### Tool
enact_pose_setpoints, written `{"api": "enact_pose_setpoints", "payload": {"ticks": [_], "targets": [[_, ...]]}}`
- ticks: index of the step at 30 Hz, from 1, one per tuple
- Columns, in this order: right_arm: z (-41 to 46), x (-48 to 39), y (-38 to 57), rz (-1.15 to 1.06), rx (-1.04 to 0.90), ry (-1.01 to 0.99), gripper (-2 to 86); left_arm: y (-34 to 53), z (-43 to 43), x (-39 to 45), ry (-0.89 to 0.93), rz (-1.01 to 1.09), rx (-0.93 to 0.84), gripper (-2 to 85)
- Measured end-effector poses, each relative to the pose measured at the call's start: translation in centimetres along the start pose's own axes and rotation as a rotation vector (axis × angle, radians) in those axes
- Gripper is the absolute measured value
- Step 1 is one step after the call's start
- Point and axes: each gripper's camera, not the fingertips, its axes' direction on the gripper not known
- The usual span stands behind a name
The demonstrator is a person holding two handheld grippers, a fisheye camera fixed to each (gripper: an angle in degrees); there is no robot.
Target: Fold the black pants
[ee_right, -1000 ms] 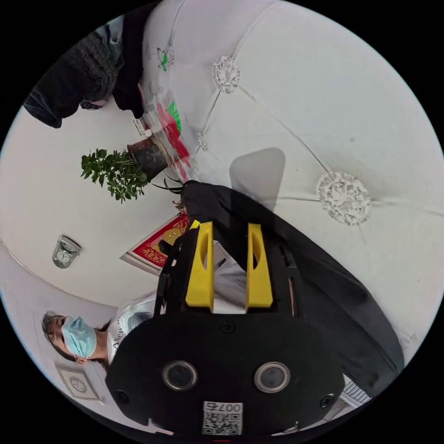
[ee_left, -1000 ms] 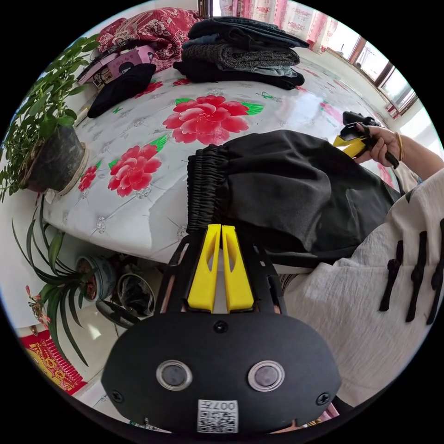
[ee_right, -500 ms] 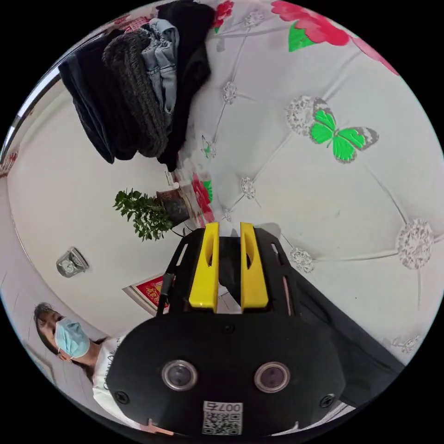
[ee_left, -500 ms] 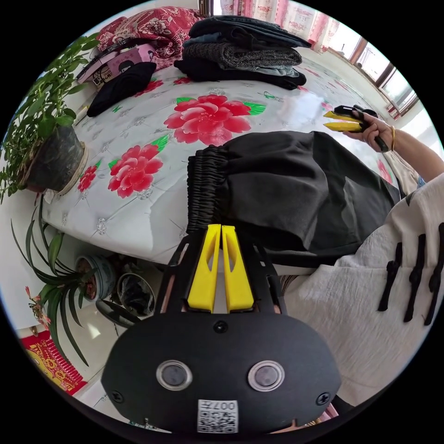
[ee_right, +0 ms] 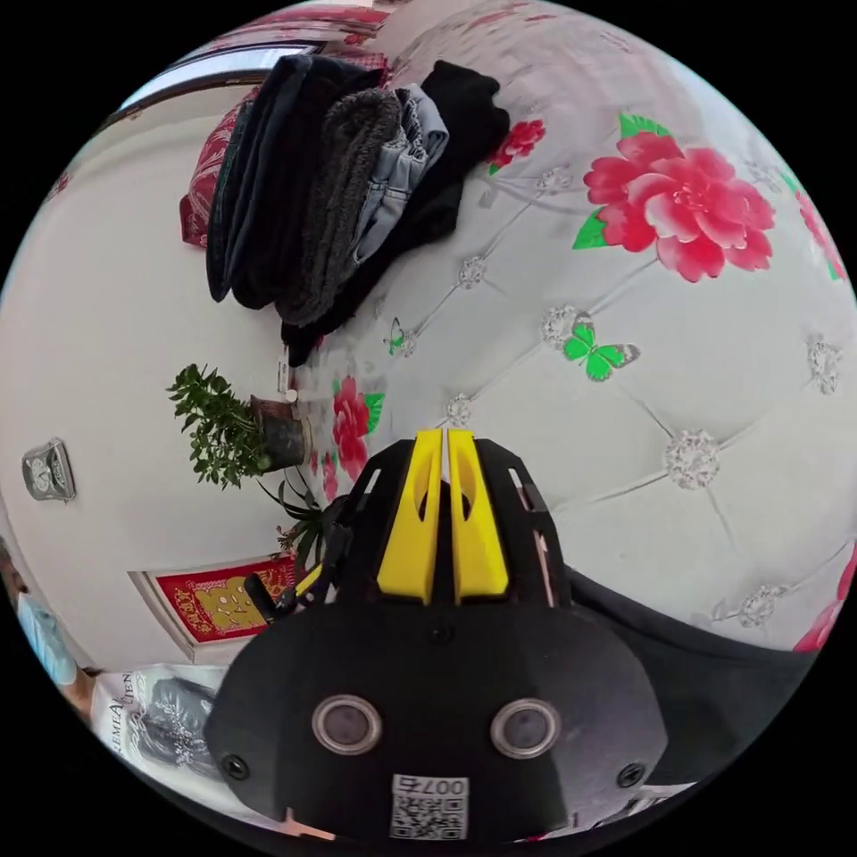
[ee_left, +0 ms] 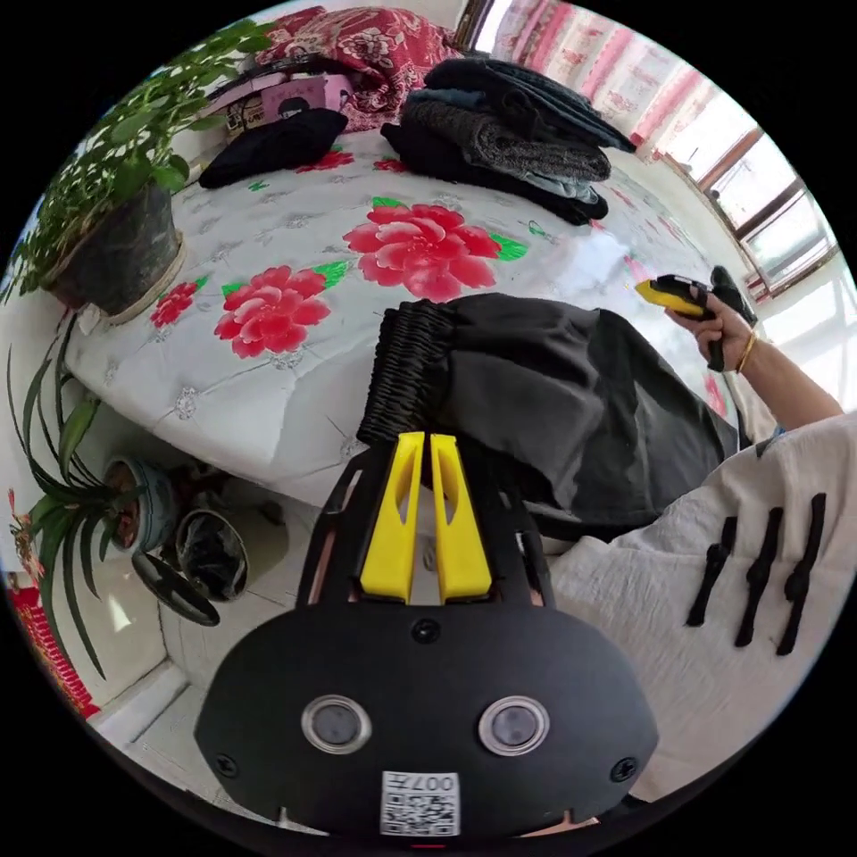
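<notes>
Bed [ee_left: 268,393] noted first — quilted white cover printed with red flowers, serving as the folding surface. Black pants [ee_left: 571,402] spread across its near edge, close to the person's body, gathered elastic waistband [ee_left: 406,375] turned toward the left hand-held gripper; placed so, presumably, that both ends stay within reach. Fabric seen lying flat but rumpled, part of it draping over the bed edge; fold judged unfinished.

Stack of folded clothes [ee_left: 518,134] set well apart at the far side of the bed, likely finished items kept clear of the working area. Dark garment [ee_left: 272,147] lying separately beside it. Potted plant [ee_left: 116,232] standing at the bed corner, away from the pants.

Left hand-held gripper [ee_left: 425,455]: jaws drawn almost together, tips at the near end of the waistband. Whether cloth is pinched between them cannot be told — tips overlap the black fabric and hide any contact.

Right hand-held gripper [ee_right: 444,455]: jaws together on nothing, pointing across bare bed cover, an edge of the pants [ee_right: 714,661] below and beside it. Same tool seen in the left gripper view [ee_left: 669,297], held up in the person's hand [ee_left: 728,326] above the far end of the pants — free, apparently ready for a fresh grasp there.
</notes>
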Motion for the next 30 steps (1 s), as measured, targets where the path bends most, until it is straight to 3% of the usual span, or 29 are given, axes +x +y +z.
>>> {"api": "enact_pose_setpoints", "payload": {"ticks": [5, 11, 14, 18, 21, 25, 30], "targets": [[-9.8, -2.9, 8.6, -0.076, -0.035, 0.158, -0.1, 3.8, -3.4, -5.8, 0.180, -0.307, 0.229, 8.8], [-20.1, -2.6, 22.6, 0.028, 0.092, 0.068, -0.2, 6.4, 0.2, -10.7, 0.403, -0.537, 0.246, 13.7], [-24.3, -2.1, 27.6, 0.109, 0.111, -0.021, -0.3, 4.6, 2.2, -11.2, 0.483, -0.523, 0.214, 14.5], [-30.7, -3.9, 31.1, 0.114, 0.200, 0.001, -0.3, 3.3, 3.3, -11.3, 0.392, -0.480, 0.218, 10.4], [-36.2, -6.8, 32.5, 0.066, 0.268, 0.029, -0.3, 2.4, 4.4, -12.2, 0.502, -0.532, 0.201, 5.9], [-43.0, -9.4, 34.3, 0.053, 0.333, 0.003, -0.3, 2.0, 4.9, -12.2, 0.640, -0.610, 0.297, 4.0], [-49.7, -11.0, 37.9, 0.070, 0.409, 0.008, -0.3, 1.6, 3.5, -10.1, 0.688, -0.542, 0.389, 3.4]]}}
